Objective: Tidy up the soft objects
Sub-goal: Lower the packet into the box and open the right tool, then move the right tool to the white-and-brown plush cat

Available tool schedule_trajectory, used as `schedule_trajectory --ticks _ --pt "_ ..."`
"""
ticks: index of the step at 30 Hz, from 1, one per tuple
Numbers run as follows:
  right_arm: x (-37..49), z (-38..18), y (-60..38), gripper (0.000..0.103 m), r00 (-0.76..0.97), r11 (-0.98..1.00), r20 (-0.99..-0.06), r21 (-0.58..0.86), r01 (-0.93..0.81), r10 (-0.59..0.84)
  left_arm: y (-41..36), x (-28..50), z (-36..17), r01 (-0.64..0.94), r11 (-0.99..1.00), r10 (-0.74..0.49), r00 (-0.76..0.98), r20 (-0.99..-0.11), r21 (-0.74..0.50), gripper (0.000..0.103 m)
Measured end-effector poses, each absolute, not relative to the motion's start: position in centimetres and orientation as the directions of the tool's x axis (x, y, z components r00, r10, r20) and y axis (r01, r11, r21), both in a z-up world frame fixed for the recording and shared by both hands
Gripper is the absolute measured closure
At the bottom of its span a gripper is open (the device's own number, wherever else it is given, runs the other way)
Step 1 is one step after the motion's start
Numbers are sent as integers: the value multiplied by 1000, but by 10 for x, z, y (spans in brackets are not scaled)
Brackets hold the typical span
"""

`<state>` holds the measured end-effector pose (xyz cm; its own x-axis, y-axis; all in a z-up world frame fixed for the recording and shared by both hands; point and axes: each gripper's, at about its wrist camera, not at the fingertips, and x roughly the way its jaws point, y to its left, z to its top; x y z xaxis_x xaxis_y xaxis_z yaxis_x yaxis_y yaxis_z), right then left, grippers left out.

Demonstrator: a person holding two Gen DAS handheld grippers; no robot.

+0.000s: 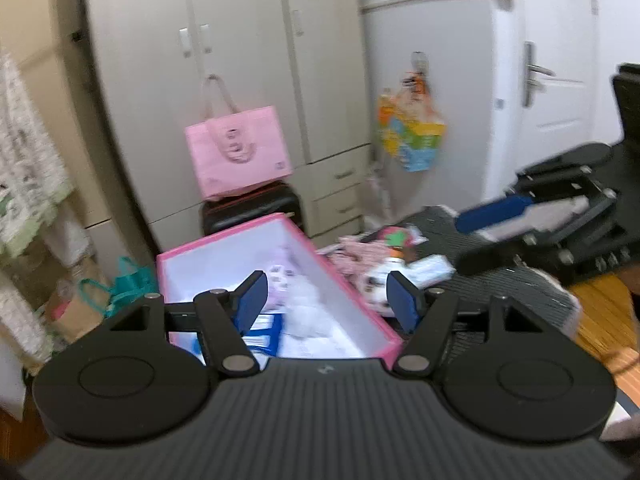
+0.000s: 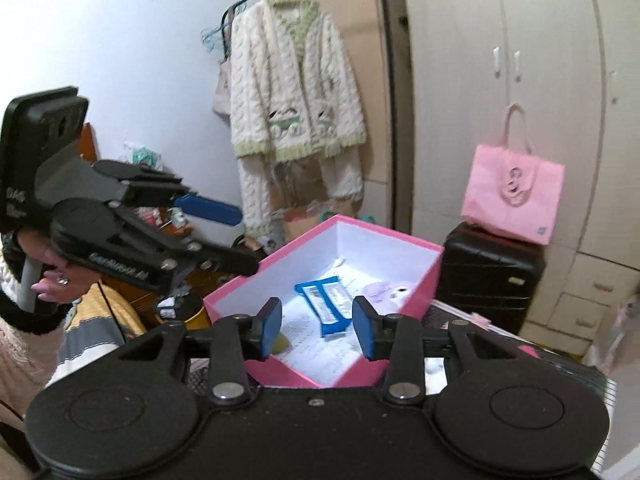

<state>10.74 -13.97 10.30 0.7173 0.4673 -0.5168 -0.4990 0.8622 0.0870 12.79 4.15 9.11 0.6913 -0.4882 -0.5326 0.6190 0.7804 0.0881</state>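
The left gripper (image 1: 326, 300) is hovering with its blue-padded jaws spread wide and nothing between them. The right gripper (image 2: 316, 326) is likewise hanging with jaws parted and empty. In the right wrist view, the person's left hand (image 2: 46, 276) is gripping the left gripper's handle, fingers curled around it, a ring on one finger.

We see the left wrist view smeared by blur: the heap of soft items (image 1: 384, 256) beside the pink box (image 1: 344, 276) cannot be told apart. A white fluffy thing (image 1: 308, 308) inside is unclear. Our own gripper bodies hide the box's near end in both views.
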Motion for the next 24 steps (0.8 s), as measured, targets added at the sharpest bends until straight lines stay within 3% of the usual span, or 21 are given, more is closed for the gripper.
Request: schedule_trajectory --ticks 12,24 --pt "46 84 -192 57 765 908 -516 65 -414 386 -11 80 59 758 649 -582 549 -599 65 36" --pt "38 53 -236 56 765 927 -542 77 -367 348 -53 85 24 770 637 -596 513 -618 24 36"
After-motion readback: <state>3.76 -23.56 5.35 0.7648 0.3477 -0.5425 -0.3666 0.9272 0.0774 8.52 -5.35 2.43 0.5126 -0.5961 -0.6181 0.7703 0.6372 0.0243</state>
